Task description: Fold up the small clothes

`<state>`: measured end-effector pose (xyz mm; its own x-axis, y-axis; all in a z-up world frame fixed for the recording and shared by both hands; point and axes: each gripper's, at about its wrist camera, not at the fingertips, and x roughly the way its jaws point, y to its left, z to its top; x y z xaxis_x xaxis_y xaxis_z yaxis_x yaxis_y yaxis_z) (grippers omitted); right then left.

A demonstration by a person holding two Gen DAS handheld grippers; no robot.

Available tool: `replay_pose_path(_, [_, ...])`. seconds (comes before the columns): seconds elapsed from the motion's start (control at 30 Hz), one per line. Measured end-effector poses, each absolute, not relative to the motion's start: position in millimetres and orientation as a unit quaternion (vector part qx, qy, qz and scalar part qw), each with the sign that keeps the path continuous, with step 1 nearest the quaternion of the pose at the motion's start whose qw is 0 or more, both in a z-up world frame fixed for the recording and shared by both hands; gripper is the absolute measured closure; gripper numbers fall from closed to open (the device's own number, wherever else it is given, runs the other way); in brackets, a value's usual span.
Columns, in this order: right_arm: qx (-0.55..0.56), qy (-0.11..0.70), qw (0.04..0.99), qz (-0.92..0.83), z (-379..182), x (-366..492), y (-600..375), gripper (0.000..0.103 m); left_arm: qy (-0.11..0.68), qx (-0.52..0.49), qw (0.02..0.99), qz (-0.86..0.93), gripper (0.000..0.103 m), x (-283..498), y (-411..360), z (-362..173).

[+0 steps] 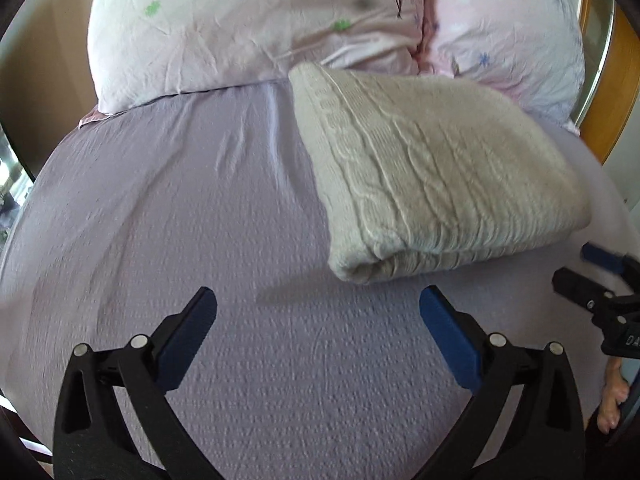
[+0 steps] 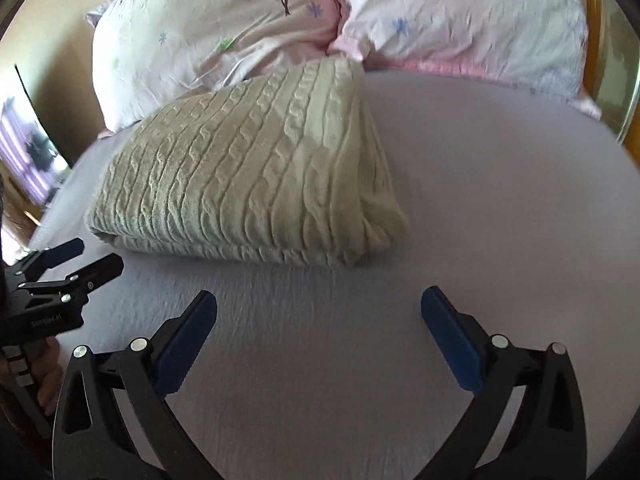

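The cream cable-knit sweater (image 1: 436,172) lies folded on the lilac bedsheet (image 1: 200,208), upper right of the left wrist view, near the floral pillows (image 1: 256,28). It looks soft, thick and floppy, so pinching its rolled lower edge seems best. The left gripper (image 1: 318,304) and the right gripper (image 2: 319,304) both gape wide, holding nothing.

I saw a lilac bedsheet (image 1: 180,220) filling the view, two floral pillows (image 1: 248,28) at twelve o'clock, a wooden headboard (image 1: 622,80) at two.

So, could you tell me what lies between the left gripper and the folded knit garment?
Only bare lavender bedsheet separates the open left gripper from the folded knit garment, in the left wrist view.
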<state>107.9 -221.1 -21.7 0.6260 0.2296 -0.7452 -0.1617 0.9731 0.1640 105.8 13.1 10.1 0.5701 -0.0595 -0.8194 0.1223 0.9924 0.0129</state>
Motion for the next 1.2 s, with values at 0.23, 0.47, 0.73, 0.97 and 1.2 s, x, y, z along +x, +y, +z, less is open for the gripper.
replay_pose_path(0.23, [-0.011, 0.429, 0.899, 0.088, -27.1, 105.8, -198.8, 0.001, 0.462, 0.038, 0.885, -0.051, 0.002, 102.5, 8.0, 3.4])
replay_pose_path(0.47, [-0.021, 0.422, 0.902, 0.084, -30.3, 102.5, -193.7, 0.001, 0.459, 0.039, 0.886, -0.055, 0.002, 100.0, 6.3, 3.4])
replay_pose_path(0.73, [-0.021, 0.422, 0.902, 0.084, -29.9, 103.6, -194.7, 0.001, 0.459, 0.038, 0.886, -0.054, 0.002, 101.6, 6.4, 4.0])
replay_pose_path(0.97, [-0.022, 0.422, 0.902, 0.085, -30.1, 103.9, -194.4, 0.001, 0.459, 0.038, 0.886, -0.054, 0.002, 101.7, 5.8, 4.3])
replay_pose_path(1.2, [-0.022, 0.422, 0.902, 0.085, -30.4, 103.8, -194.2, 0.001, 0.459, 0.038, 0.886, -0.054, 0.002, 101.9, 5.9, 4.4])
